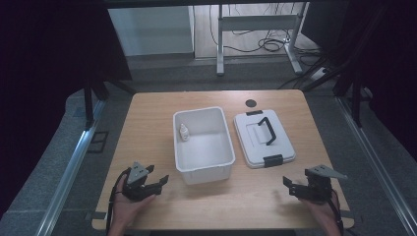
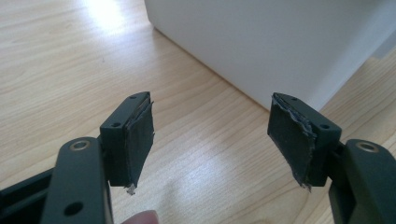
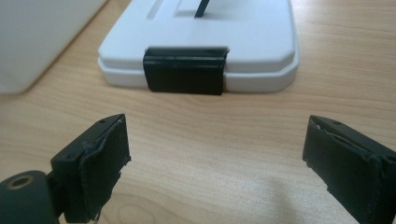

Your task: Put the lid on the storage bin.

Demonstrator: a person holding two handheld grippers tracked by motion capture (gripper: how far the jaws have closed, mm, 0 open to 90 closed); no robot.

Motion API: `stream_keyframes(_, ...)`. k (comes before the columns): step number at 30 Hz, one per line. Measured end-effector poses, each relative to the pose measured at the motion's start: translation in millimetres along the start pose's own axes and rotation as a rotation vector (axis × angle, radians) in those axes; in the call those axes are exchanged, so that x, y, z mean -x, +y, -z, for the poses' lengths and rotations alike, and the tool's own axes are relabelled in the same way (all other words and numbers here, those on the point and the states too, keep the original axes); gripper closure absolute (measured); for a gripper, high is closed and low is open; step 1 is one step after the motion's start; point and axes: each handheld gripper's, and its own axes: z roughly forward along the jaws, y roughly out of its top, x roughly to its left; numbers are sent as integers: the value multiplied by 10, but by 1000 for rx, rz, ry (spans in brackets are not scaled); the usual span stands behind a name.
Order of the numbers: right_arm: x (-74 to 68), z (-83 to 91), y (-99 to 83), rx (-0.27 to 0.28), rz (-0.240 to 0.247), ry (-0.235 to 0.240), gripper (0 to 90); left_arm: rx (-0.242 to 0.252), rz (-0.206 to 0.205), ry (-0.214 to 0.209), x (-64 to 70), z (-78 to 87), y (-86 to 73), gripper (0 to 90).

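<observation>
A white plastic bin (image 1: 203, 147) stands open in the middle of the wooden table (image 1: 147, 128), with a small white bottle (image 1: 183, 132) upright in its back left corner. To its right the white lid (image 1: 263, 138) lies flat, its black handle (image 1: 266, 130) raised and a black latch (image 3: 185, 70) at its near end. My left gripper (image 1: 160, 183) rests at the front left, open, nothing between its pads (image 2: 139, 140), facing the bin's near wall (image 2: 261, 42). At the front right my right gripper (image 1: 290, 185) is open and empty, pointing at the lid (image 3: 243, 42).
A dark round hole (image 1: 251, 103) marks the table's far edge. Beyond the table are a metal desk frame (image 1: 255, 34) and cables (image 1: 270, 44) on the floor. Bare wood lies between the grippers and in front of the bin.
</observation>
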Motion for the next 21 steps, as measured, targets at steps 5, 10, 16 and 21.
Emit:
stream_keyframes(5, 61, 33, 5, 18, -37, -8, 86, 4, -14, -2, 29, -11, 0, 314)
stream_keyframes(10, 84, 19, -2, -18, 5, -9, 91, -5, -17, 5, 28, -27, -6, 315)
stream_keyframes(16, 60, 58, 27, -10, 0, -41, 152, -29, -18, 31, 47, -51, -10, 327)
stream_keyframes(21, 72, 77, 55, -20, -15, -35, 182, -40, -28, 34, 59, -62, -6, 328)
